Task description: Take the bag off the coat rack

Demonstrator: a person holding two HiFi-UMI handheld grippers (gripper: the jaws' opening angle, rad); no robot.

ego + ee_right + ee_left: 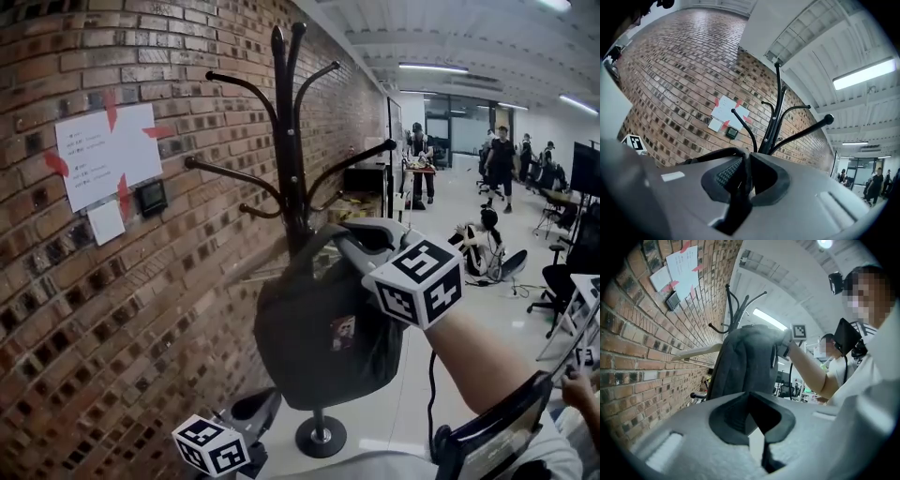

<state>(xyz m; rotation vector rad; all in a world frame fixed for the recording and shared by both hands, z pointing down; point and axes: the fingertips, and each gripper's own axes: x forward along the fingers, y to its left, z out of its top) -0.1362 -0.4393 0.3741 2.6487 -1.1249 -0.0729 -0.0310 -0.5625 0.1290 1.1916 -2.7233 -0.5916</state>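
Observation:
A dark grey bag (319, 337) hangs in front of the black coat rack (291, 141) by the brick wall. My right gripper (352, 248) is at the bag's top, shut on its black strap (712, 154), which runs through the jaws in the right gripper view (743, 183). The rack's hooks (776, 117) rise just beyond. I cannot tell whether the strap still rests on a hook. My left gripper (253, 412) is low, below the bag and apart from it, jaws together with nothing in them (759, 441). From there the bag (740, 362) shows above.
The brick wall (112, 309) with taped paper notes (108, 155) is close on the left. The rack's round base (321, 436) stands on the pale floor. Several people, desks and chairs (562, 281) fill the far right of the room.

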